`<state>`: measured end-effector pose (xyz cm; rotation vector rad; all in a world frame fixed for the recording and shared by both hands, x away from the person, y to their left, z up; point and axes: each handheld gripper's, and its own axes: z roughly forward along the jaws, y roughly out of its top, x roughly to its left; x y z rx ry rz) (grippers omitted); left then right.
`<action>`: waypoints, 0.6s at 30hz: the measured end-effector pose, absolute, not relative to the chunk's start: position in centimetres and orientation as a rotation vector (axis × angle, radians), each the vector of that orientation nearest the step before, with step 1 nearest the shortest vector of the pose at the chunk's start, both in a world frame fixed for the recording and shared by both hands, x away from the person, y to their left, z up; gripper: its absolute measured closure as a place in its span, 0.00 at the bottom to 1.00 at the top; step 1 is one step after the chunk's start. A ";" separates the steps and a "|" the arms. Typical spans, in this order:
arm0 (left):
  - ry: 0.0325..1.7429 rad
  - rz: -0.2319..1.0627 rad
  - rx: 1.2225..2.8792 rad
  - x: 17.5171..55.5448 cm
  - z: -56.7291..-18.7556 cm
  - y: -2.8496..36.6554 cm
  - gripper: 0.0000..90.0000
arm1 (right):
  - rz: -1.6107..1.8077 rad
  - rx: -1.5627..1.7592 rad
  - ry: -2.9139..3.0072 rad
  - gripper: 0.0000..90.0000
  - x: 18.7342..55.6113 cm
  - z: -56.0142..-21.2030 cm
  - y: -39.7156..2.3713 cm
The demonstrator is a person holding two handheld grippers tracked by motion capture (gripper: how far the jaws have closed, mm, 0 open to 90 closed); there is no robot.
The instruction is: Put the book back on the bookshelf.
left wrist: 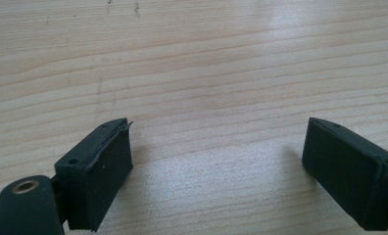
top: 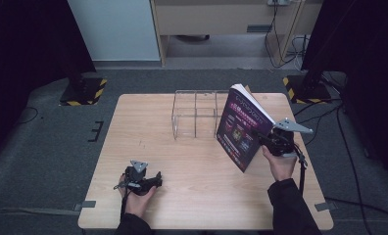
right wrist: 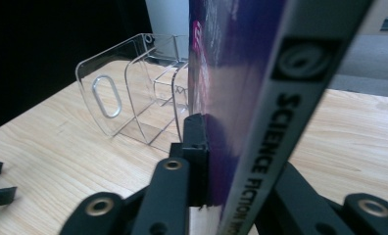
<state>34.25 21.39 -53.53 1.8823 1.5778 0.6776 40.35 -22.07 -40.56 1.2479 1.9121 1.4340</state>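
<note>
At centre right of the high view, the right gripper point(top: 266, 139) pinches a purple book point(top: 241, 128) by its spine edge, holding it tilted above the wooden table point(top: 192, 196), just right of the clear acrylic rack point(top: 196, 114); the right gripper view shows the jaws clamped on the book point(right wrist: 231, 98); at lower left, the left gripper point(top: 155, 180) rests on the table, jaws spread wide over bare wood.

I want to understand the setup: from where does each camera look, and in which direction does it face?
High view: above the person's side, facing forward and down on the table; both forearms and hands show.
Left gripper view: on the left gripper, facing bare wood; open jaws.
Right gripper view: on the right gripper, facing the clamped book.
Shared: book and clear rack in high and right gripper views.
</note>
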 end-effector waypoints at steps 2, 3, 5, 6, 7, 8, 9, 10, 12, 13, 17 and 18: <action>1.578 0.678 1.882 34.2 -53.5 21.4 0.12 | 1.441 1.253 1.909 0.91 40.3 -40.6 -22.0; 1.578 0.678 1.882 34.2 -53.5 21.4 0.12 | 1.439 1.251 1.905 0.91 40.3 -40.6 -21.9; 1.578 0.678 1.882 34.2 -53.5 21.4 0.12 | 1.447 1.250 1.894 0.92 40.1 -40.6 -21.8; 1.578 0.678 1.883 34.2 -53.5 21.4 0.12 | 1.450 1.248 1.887 0.92 40.1 -40.6 -21.7; 1.578 0.678 1.883 34.2 -53.5 21.4 0.12 | 1.453 1.237 1.881 0.92 40.0 -40.6 -21.5; 1.578 0.678 1.883 34.2 -53.5 21.4 0.12 | 1.452 1.225 1.876 0.92 40.0 -40.6 -21.4; 1.578 0.678 1.882 34.2 -53.5 21.4 0.12 | 1.452 1.221 1.872 0.92 40.0 -40.5 -21.2; 1.578 0.678 1.882 34.2 -53.5 21.4 0.12 | 1.451 1.214 1.864 0.92 40.0 -40.4 -21.1; 1.578 0.678 1.883 34.2 -53.5 21.4 0.12 | 1.441 1.201 1.854 0.92 40.1 -40.2 -20.7; 1.578 0.677 1.882 34.2 -53.5 21.4 0.11 | 1.434 1.196 1.847 0.92 40.2 -40.1 -20.5; 1.578 0.678 1.881 34.3 -53.5 21.4 0.12 | 1.413 1.183 1.823 0.92 40.7 -39.7 -19.9; 1.578 0.677 1.881 34.2 -53.5 21.4 0.12 | 1.410 1.178 1.820 0.92 40.9 -39.6 -19.8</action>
